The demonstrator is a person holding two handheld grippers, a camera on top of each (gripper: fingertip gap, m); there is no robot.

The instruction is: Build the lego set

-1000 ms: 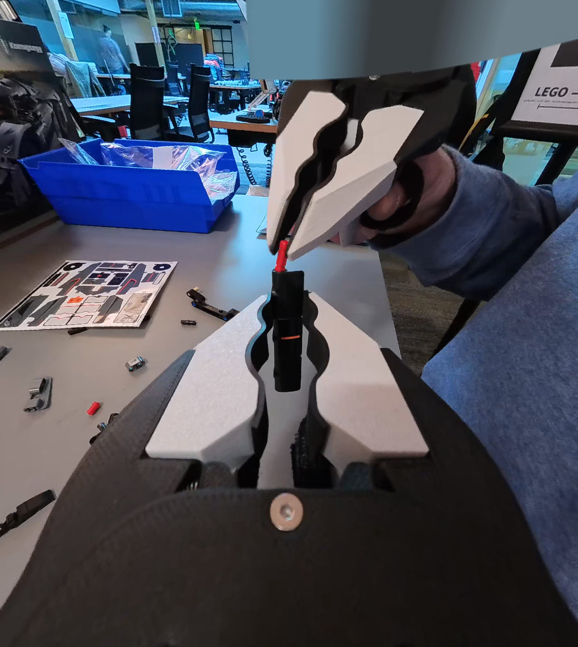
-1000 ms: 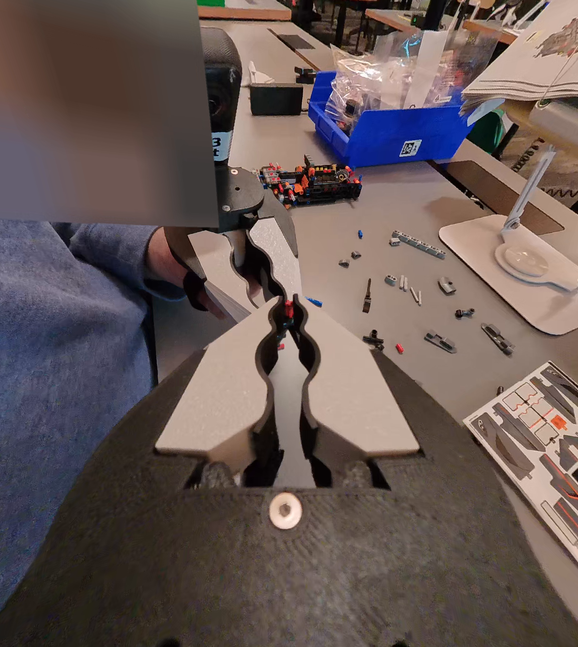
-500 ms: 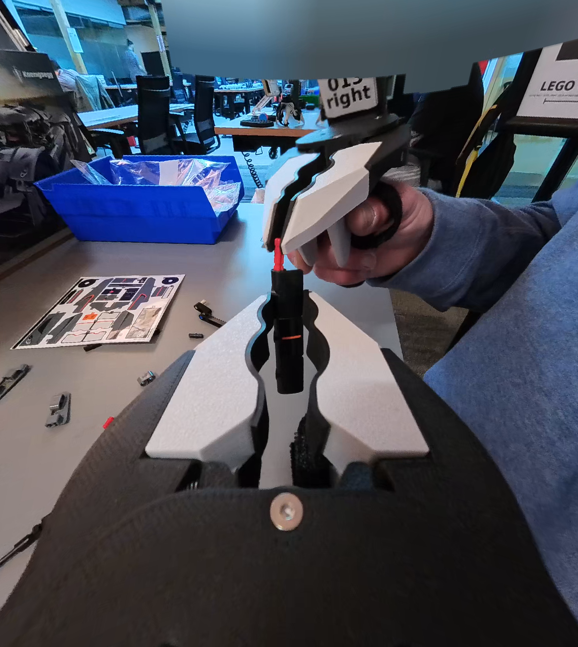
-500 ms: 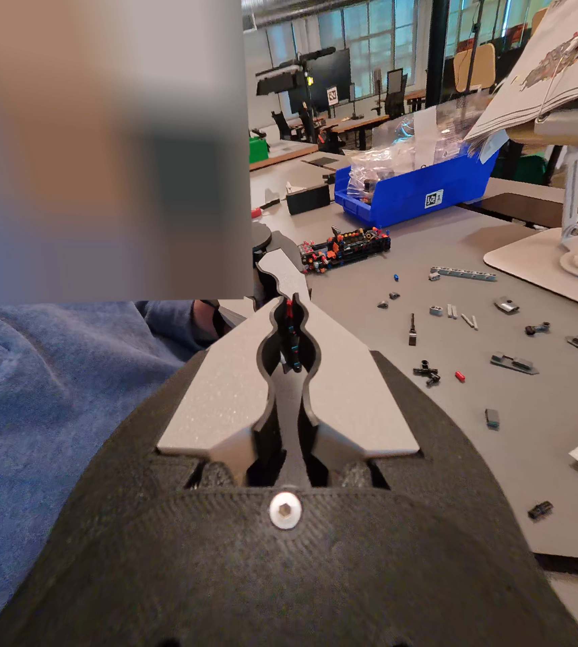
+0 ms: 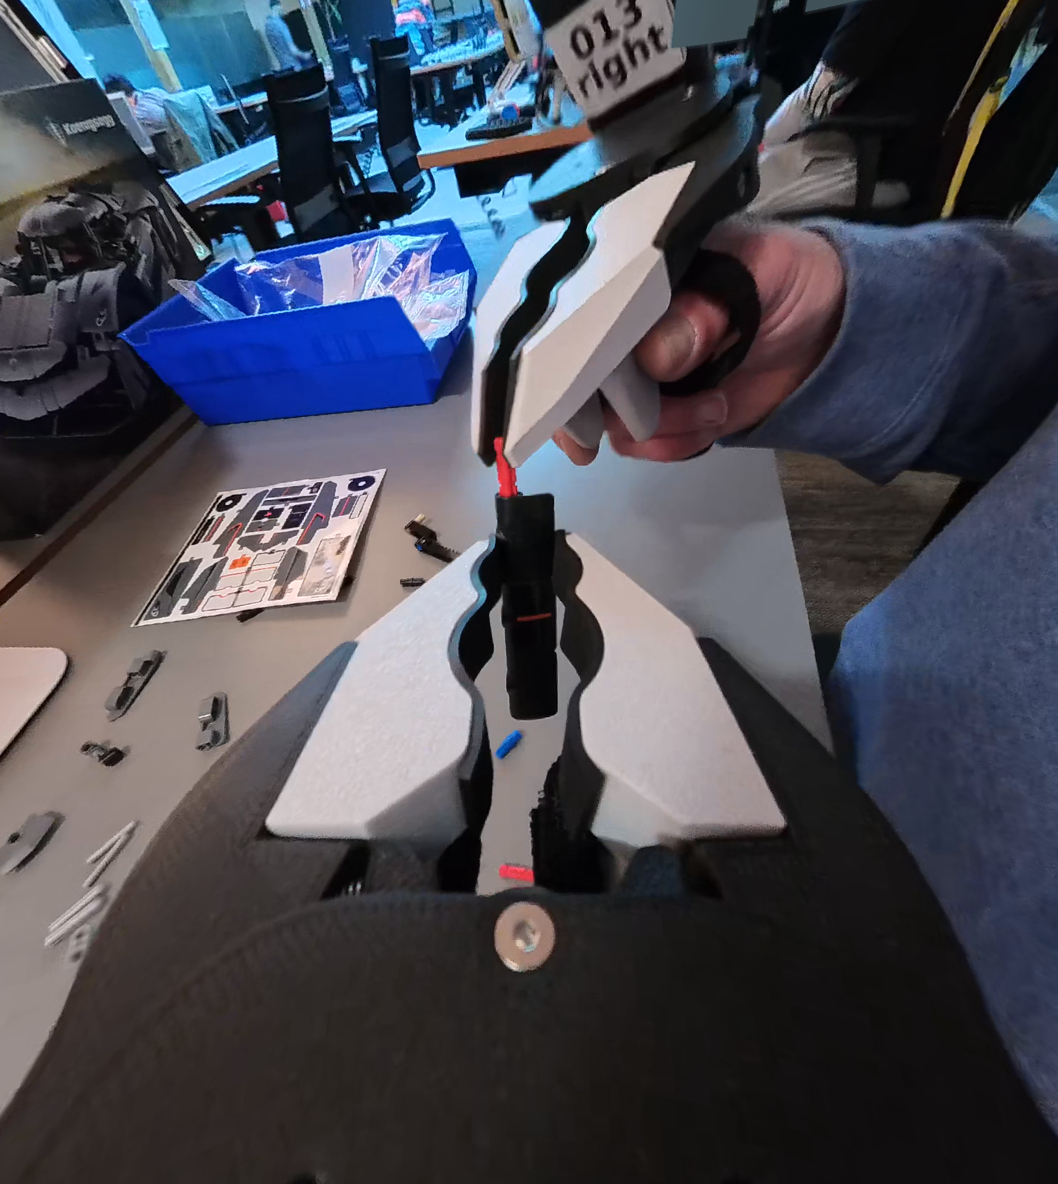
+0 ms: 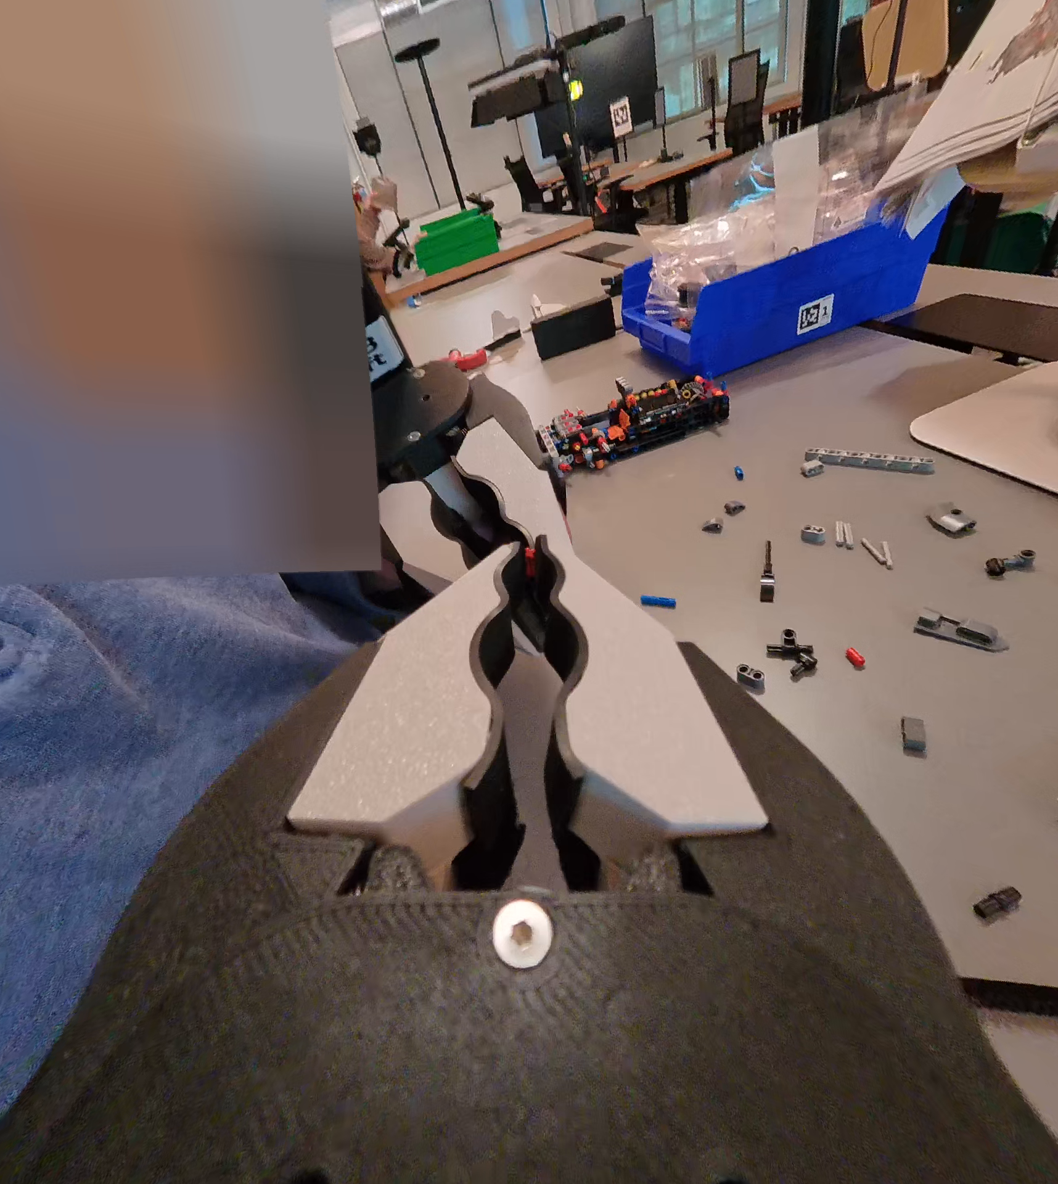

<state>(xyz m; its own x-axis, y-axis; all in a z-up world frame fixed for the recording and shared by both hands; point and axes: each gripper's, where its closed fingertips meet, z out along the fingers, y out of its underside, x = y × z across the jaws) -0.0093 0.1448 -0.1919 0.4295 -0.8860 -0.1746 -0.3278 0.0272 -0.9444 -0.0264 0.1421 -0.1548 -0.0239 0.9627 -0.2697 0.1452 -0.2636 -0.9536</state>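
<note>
Above the desk (image 5: 642, 512), the left gripper (image 5: 523, 557) jaws clench an upright black piece (image 5: 526, 608); directly above, the right gripper (image 5: 501, 448) jaws grasp a red pin (image 5: 504, 474), its long axis aligned with the piece's top.

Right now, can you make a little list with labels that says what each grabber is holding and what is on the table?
left gripper: shut on black piece, held upright
right gripper: shut on red pin, pin's lower end at the black piece's top
table: sticker sheet, blue bin, loose small parts
half-built model: on the table near the blue bin
</note>
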